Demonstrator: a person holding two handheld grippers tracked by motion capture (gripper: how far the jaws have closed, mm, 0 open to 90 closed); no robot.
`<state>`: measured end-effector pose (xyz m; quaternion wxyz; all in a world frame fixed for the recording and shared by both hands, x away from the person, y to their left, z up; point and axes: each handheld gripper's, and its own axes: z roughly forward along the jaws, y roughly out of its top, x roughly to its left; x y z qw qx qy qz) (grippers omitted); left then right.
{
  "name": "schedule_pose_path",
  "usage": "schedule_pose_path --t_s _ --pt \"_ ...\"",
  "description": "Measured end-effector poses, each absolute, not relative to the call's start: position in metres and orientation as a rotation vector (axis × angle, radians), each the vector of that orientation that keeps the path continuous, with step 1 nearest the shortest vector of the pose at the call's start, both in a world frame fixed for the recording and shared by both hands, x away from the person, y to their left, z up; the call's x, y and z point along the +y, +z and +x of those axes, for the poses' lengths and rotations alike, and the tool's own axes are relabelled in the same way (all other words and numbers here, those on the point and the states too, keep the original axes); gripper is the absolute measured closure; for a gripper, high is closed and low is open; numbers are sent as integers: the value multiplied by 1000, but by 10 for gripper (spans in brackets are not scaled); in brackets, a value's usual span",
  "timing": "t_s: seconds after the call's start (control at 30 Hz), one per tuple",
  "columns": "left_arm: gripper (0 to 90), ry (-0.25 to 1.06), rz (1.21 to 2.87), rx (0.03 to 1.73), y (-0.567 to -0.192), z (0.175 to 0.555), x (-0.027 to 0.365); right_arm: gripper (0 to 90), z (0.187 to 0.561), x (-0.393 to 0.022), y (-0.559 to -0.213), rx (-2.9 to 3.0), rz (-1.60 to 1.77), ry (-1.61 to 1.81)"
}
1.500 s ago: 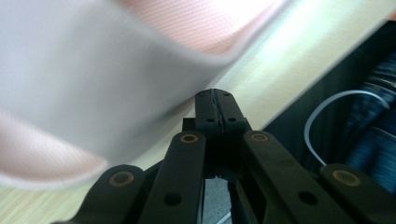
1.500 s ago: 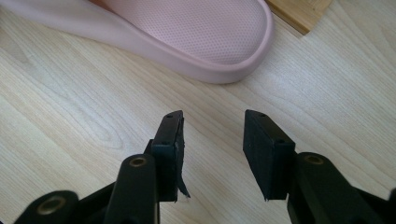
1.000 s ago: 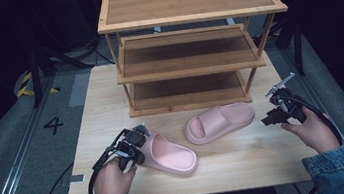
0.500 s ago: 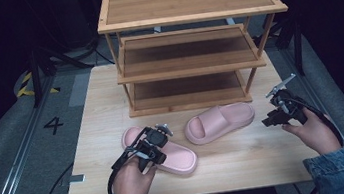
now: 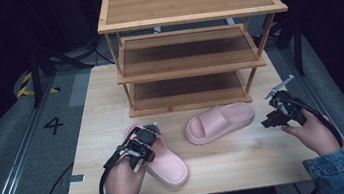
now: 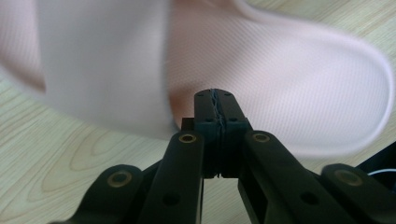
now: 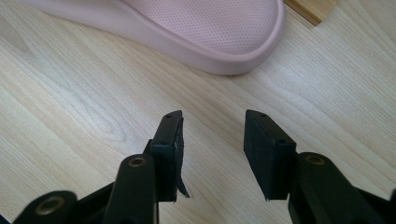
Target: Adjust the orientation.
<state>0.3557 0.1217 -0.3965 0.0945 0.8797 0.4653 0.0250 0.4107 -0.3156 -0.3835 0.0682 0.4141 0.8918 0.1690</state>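
The near pink slipper point(image 5: 160, 158) lay on the wooden table point(image 5: 249, 160), toe towards me, just ahead of my left hand point(image 5: 123, 179). My left gripper point(image 5: 148, 134) sat over its strap end; in the left gripper view its jaws stood pressed together with nothing between them, tips against the slipper's strap edge point(image 6: 102, 70). The second pink slipper point(image 5: 219, 122) lay sideways to the right, near the foot of the three-tier wooden shoe rack point(image 5: 189, 49). My right gripper point(image 5: 275, 111) rested low over the table right of that slipper, jaws parted and empty; in the right gripper view the heel end point(image 7: 205, 32) lay ahead of them, apart.
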Motion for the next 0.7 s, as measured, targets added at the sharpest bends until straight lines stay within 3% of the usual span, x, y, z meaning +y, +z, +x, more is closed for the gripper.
schedule_pose_path --t_s 0.47,0.7 --pt "832 43 2478 1489 -395 376 174 578 412 -314 -388 2701 1251 496" --pt "686 -50 2494 1377 -378 351 176 576 410 -317 -386 2695 1256 500"
